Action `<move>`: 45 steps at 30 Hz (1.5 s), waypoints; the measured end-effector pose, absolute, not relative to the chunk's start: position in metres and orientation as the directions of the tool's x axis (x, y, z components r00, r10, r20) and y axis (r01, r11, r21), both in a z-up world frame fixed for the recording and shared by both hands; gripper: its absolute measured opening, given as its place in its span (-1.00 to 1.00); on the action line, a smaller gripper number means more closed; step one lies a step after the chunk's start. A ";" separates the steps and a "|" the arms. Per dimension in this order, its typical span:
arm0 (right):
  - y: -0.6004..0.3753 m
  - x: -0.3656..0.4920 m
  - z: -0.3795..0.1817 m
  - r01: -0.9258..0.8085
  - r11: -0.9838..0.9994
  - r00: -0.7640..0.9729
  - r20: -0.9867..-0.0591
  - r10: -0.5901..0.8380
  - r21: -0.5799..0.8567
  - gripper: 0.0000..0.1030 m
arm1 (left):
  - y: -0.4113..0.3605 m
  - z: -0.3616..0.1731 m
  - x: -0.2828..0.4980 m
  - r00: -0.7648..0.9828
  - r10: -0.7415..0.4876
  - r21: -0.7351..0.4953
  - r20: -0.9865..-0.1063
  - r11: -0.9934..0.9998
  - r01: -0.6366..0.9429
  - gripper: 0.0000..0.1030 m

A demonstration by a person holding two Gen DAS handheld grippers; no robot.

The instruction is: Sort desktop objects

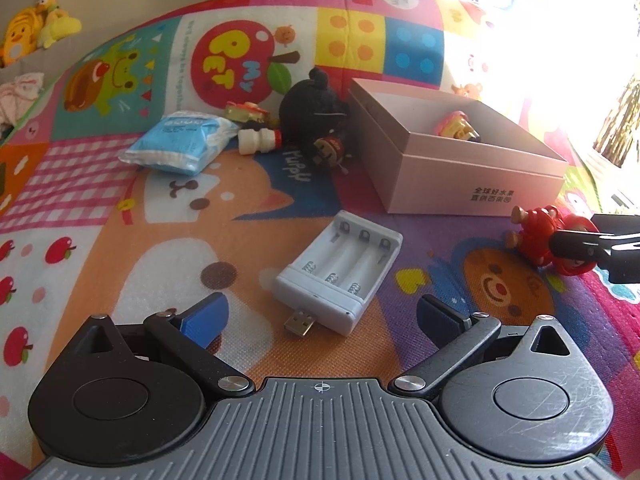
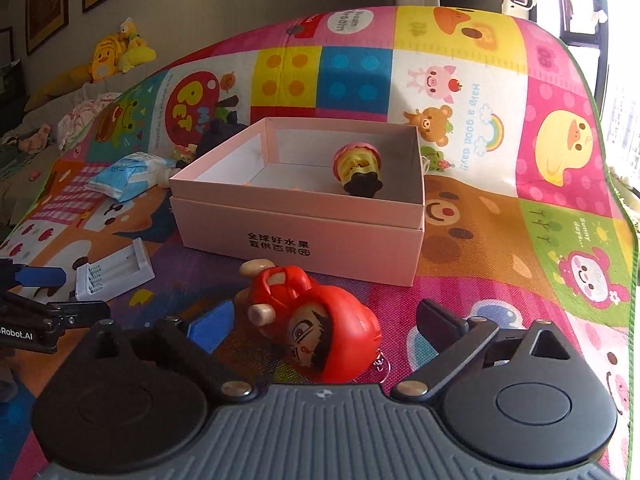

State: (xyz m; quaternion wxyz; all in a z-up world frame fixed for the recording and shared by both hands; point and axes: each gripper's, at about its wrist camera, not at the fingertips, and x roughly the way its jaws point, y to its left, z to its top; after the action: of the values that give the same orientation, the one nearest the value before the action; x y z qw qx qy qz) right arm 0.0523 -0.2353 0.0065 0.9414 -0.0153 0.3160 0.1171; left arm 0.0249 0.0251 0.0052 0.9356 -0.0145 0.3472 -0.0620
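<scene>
Spread under everything we have a bright cartoon play mat (image 2: pixel 500 216), and we start at our right gripper (image 2: pixel 324 320): its jaws stand wide, with the red doll figurine (image 2: pixel 316 320) lying on its side between them, untouched by either pad. Our left gripper (image 1: pixel 320 312) is likewise wide and empty, the white battery charger (image 1: pixel 340 272) lying just ahead of it. Beyond the doll sits the open pink box (image 2: pixel 304 240), holding only one yellow-and-pink figurine (image 2: pixel 356 168), so we judge the sorting barely begun. Left out toward the mat's far left side are the blue-and-white packet (image 1: pixel 176 144), a small white bottle (image 1: pixel 260 140) and a black plush toy (image 1: pixel 316 112) against the box wall. Nothing blocks our path to the box.
</scene>
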 end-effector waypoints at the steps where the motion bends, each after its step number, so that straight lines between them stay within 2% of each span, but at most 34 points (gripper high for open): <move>1: -0.232 0.052 0.006 -0.259 0.964 0.759 -0.604 0.242 0.061 0.88 | 0.025 0.005 0.025 0.751 -0.127 -0.071 -0.648 0.992 0.106 1.00; 3: -0.226 0.048 0.005 -0.295 0.953 0.749 -0.603 0.274 0.065 0.76 | 0.025 0.005 0.025 0.751 -0.127 -0.072 -0.648 0.992 0.106 1.00; 5: -0.221 0.042 0.006 -0.358 0.931 0.726 -0.605 0.325 0.071 0.39 | 0.025 0.005 0.025 0.751 -0.127 -0.072 -0.648 0.992 0.105 1.00; 8: -0.217 0.033 0.009 -0.425 0.899 0.690 -0.605 0.397 0.106 0.36 | 0.025 0.005 0.025 0.751 -0.125 -0.070 -0.648 0.992 0.105 1.00; 9: -0.217 0.030 0.010 -0.427 0.899 0.698 -0.595 0.398 0.100 0.38 | 0.025 0.005 0.025 0.751 -0.124 -0.069 -0.649 0.992 0.105 1.00; 11: -0.218 0.025 0.012 -0.408 0.909 0.721 -0.582 0.377 0.084 0.60 | 0.025 0.005 0.025 0.749 -0.121 -0.066 -0.652 0.993 0.103 1.00; 20: -0.239 0.016 0.000 -0.259 0.963 0.763 -0.596 0.249 0.070 0.88 | 0.015 0.014 0.029 0.713 -0.095 -0.090 -0.695 0.995 0.045 1.00; 25: -0.240 0.019 -0.004 -0.242 0.967 0.759 -0.606 0.239 0.078 0.94 | 0.006 0.023 0.023 0.693 -0.197 -0.150 -0.694 0.980 0.128 1.00; 30: -0.237 0.014 -0.004 -0.242 0.969 0.772 -0.595 0.225 0.051 0.99 | -0.006 0.022 0.053 0.680 -0.163 -0.112 -0.715 0.987 0.120 1.00; 39: -0.236 0.016 -0.005 -0.234 0.971 0.765 -0.605 0.218 0.053 1.00 | -0.022 0.006 0.100 0.707 -0.037 0.043 -0.706 0.995 0.094 1.00; 44: -0.236 0.018 -0.007 -0.228 0.972 0.758 -0.616 0.216 0.061 1.00 | -0.015 0.005 0.093 0.729 -0.036 0.030 -0.683 0.997 0.077 1.00; 45: -0.236 0.019 -0.007 -0.227 0.972 0.756 -0.618 0.215 0.061 1.00 | -0.014 0.005 0.090 0.736 -0.034 0.034 -0.677 0.996 0.077 0.93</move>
State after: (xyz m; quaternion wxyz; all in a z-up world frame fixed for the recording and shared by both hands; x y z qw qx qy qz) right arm 0.0186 -0.2363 -0.0070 0.9371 -0.0089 0.3285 0.1180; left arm 0.0901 -0.0138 0.0048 0.9311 0.0297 0.3624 -0.0299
